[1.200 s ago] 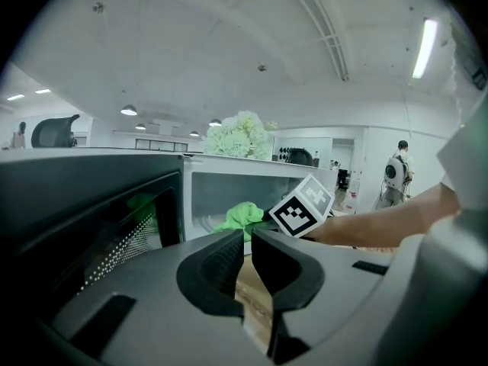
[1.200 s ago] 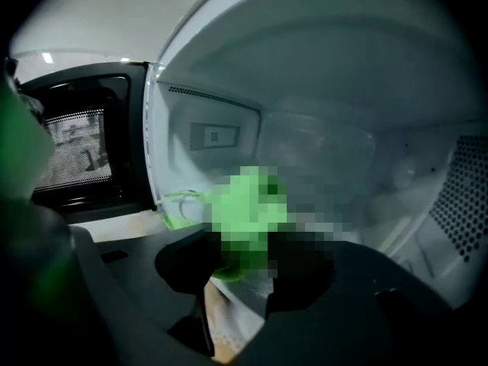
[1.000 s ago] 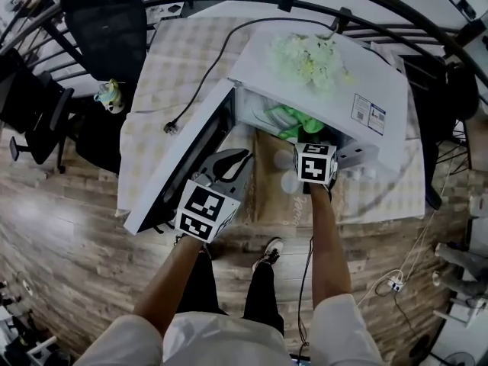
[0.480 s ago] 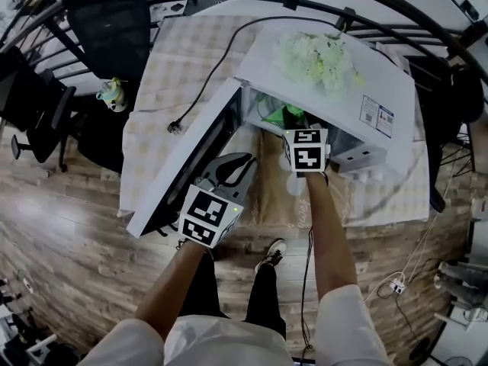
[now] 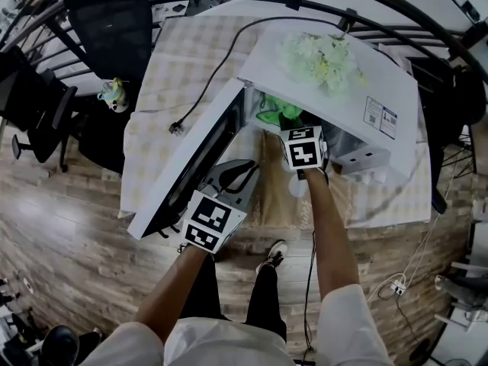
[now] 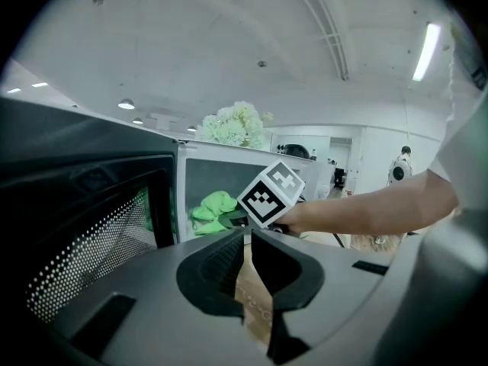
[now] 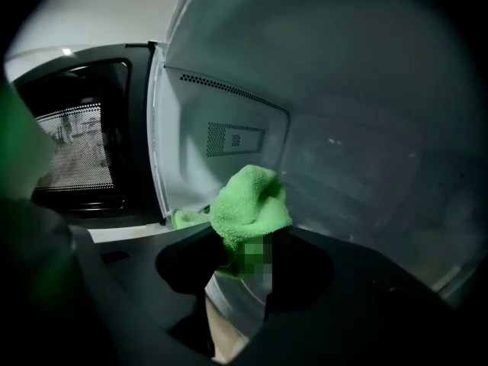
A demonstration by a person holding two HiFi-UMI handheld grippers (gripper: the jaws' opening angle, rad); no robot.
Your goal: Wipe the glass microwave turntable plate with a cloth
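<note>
Reading the feeds nearest first, I have the left gripper (image 6: 248, 239) held low in front of the microwave (image 5: 343, 101), jaws drawn together to a thin slit with nothing between them. Through that slit I see only a strip of the brown sheet (image 5: 276, 193) lying on the table (image 5: 183, 59) before the oven. In the head view this gripper sits just beside the lower edge of the open door (image 5: 191, 155), which swings out to my left. Further in, the right gripper (image 7: 248, 242) reaches past the door frame into the cavity, jaws clamped on a bunched green cloth (image 7: 248, 204) that bulges up above them. Under the jaws a pale curved surface shows, which I take to be the glass plate (image 7: 232, 296) on the cavity floor, with the cloth over it; I cannot tell whether the two are touching. From the head view the oven's top hides the plate. A bunch of pale flowers (image 5: 320, 56) rests on top of the microwave. Beyond, a black cord (image 5: 217, 71) trails across the checked table to a loose plug (image 5: 176, 126), and a dark office chair (image 5: 114, 21) stands at the far left corner on the wooden floor (image 5: 69, 235)
</note>
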